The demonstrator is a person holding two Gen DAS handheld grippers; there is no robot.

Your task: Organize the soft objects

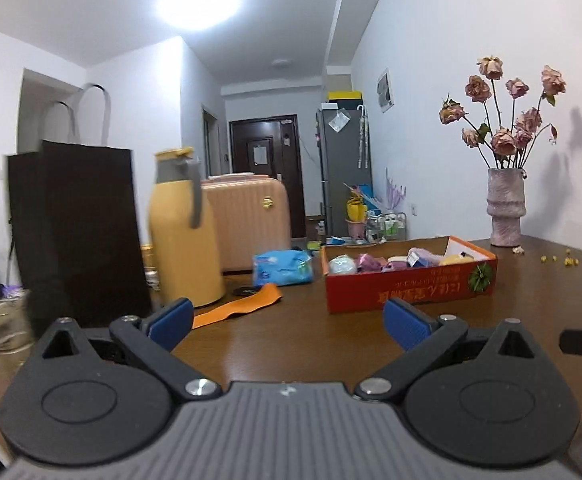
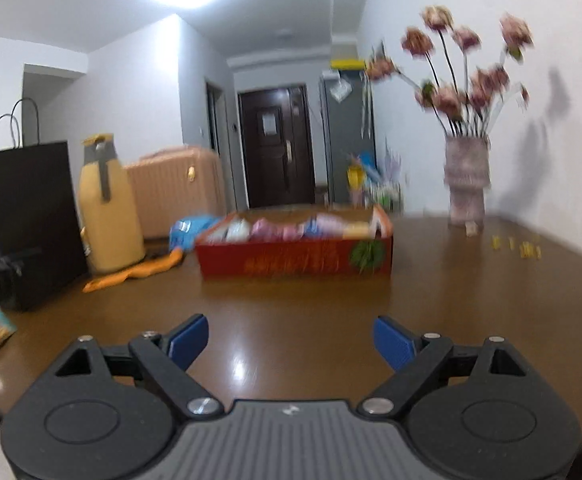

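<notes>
Both the left gripper (image 1: 287, 322) and right gripper (image 2: 290, 342) hold ribbed blue jaws wide apart, empty, above the glossy brown bench (image 1: 311, 332). Ahead, a red cardboard box (image 1: 411, 286) holds soft bundles (image 1: 365, 262); a limp orange cloth strip (image 1: 239, 306) lies beside a smooth yellow thermos (image 1: 183, 232).

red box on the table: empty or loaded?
Loaded. The red box is open-topped, and soft items in white, pink, purple and yellow fill it along its length.

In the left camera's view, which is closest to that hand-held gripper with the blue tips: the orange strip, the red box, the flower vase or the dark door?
From the left hand-held gripper, nearest first:
1. Orange strip, flat on the table, ahead to the left.
2. Red box, ahead to the right, holding soft items.
3. Flower vase, far right, by the wall.
4. Dark door, at the hallway's end.
</notes>
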